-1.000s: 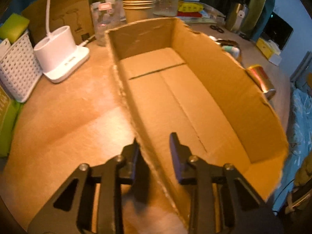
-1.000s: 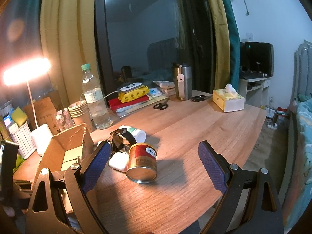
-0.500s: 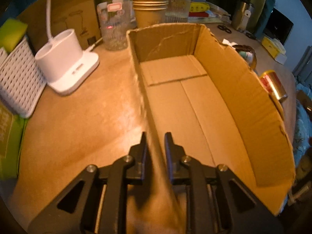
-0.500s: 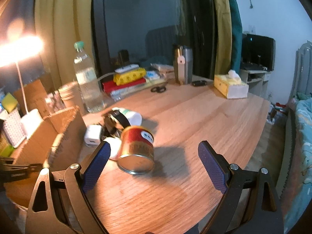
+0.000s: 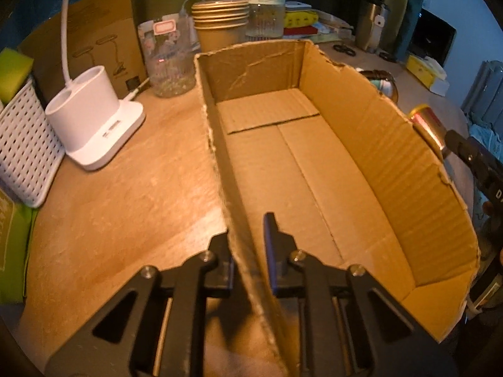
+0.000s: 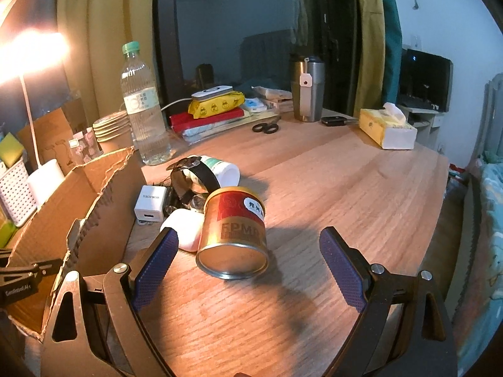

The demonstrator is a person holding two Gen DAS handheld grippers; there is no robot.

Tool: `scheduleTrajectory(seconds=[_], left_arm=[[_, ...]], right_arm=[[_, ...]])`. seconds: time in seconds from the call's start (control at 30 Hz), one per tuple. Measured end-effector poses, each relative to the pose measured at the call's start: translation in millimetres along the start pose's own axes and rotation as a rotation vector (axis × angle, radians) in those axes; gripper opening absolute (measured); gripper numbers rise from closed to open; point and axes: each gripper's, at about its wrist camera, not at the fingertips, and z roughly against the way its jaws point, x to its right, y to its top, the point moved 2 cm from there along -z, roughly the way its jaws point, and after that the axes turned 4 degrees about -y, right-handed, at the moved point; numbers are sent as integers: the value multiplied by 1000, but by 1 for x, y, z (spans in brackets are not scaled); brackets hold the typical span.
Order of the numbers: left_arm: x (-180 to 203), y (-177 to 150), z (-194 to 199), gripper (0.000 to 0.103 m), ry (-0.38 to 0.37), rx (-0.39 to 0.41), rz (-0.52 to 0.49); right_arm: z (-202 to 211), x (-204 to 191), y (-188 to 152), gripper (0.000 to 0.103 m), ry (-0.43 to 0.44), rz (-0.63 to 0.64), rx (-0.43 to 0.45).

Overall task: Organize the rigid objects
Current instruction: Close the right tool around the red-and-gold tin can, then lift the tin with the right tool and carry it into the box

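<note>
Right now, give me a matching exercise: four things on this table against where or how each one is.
Things:
1. cardboard box
2. red and gold tin
3. scissors
4. white charger

States:
A. lying on its side
B. wall clamped by the left gripper
C. beside the box's outer wall
D. far back, near the steel tumbler

Pairs: 1-B, 2-A, 3-D, 4-C

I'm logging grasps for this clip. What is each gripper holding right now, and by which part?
The left gripper pinches the cardboard box by its near side wall. The right gripper holds nothing, its fingers open around the red tin.
</note>
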Motion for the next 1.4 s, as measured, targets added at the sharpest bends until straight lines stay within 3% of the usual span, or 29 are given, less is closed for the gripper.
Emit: scheduleTrajectory(seconds=[0.9,0.97,1.1,1.4], left_arm=[[-5,-3,2,12,16,90,47],[-6,-4,2,12,12,89,51],[-6,-4,2,12,12,89,50],[-6,-4,2,12,13,89,51]], right_arm=[[-41,-12,14,93,41,55,-107],[-43,-14,13,85,33,67,-115],[-47,-17,10,59,18,85,-140],[-42,-18,10,58,25,97,-117]])
